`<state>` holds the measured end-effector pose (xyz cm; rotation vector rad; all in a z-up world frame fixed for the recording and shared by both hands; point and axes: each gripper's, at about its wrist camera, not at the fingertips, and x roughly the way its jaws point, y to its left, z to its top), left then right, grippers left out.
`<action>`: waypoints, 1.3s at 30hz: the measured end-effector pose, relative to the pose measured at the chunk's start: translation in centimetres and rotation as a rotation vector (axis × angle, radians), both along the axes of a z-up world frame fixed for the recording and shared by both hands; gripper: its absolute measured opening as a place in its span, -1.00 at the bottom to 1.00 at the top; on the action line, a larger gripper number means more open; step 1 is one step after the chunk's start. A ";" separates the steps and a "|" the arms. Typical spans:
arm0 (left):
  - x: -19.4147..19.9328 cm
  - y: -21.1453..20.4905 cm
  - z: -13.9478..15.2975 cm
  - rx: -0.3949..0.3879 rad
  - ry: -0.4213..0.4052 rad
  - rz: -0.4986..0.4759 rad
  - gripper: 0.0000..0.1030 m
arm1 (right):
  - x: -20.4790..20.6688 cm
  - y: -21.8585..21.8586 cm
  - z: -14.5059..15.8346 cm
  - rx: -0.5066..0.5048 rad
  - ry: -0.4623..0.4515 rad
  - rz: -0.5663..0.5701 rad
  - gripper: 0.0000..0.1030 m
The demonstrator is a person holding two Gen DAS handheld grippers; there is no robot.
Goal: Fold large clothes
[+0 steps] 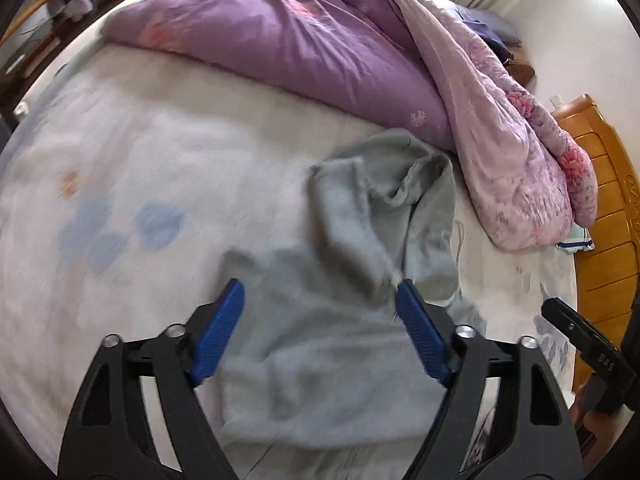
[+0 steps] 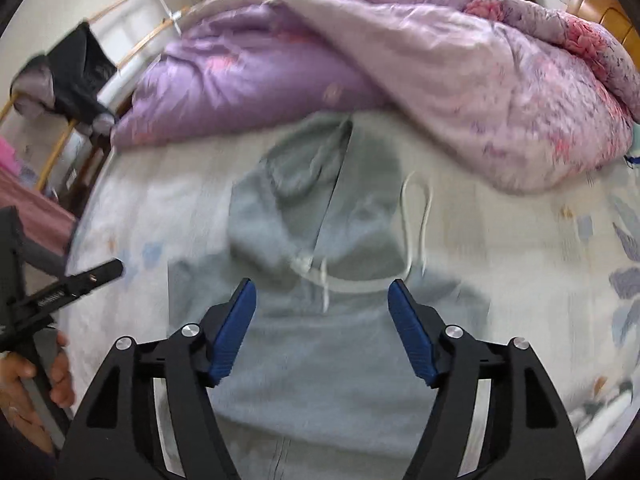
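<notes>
Daylight filled a bedroom where a wide bed with a pale floral sheet (image 1: pixel 132 152) carried everything. On the sheet lay a pale grey-green hooded sweatshirt with a front zip and white drawstring (image 2: pixel 320 340), spread out with its hood pointing toward a bulky purple and pink flowered quilt (image 1: pixel 304 36), which was pushed to the far side of the bed, probably to leave room for folding. The hood touched, or almost touched, the edge of this quilt. In the left wrist view one part of the sweatshirt, maybe a sleeve or one front side, seemed to be turned over the body, but the blur made this uncertain.

The left tool (image 1: pixel 320 288) hung over the middle of the sweatshirt with its blue pads spread wide and nothing between them. The right tool (image 2: pixel 322 286) hung over the chest, just below the hood, also spread wide and holding nothing. I judged that both were placed like this to choose the next edge to take.

Both pictures were blurred, so the seams and the zip were hard to follow. The lower hem was hidden behind the tool bodies. An orange wooden headboard (image 1: pixel 600 208) was cut by the frame, and a dark garment hanging on a wooden rack (image 2: pixel 72 76) was too unclear to name exactly.
</notes>
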<state>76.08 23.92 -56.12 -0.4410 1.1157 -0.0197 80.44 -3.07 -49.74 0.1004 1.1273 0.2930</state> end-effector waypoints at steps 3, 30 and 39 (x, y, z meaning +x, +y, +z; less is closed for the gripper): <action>5.1 -1.4 -2.0 0.040 0.012 -0.007 0.59 | 4.2 -1.1 -2.2 -0.004 0.021 -0.017 0.36; 15.9 -5.0 -10.3 0.165 -0.099 -0.117 -0.66 | 16.0 -4.6 -11.7 0.268 -0.084 -0.056 -0.93; -1.6 -4.2 -3.5 0.062 -0.200 -0.156 -0.57 | -3.5 -8.7 -5.4 0.250 -0.085 0.054 -0.91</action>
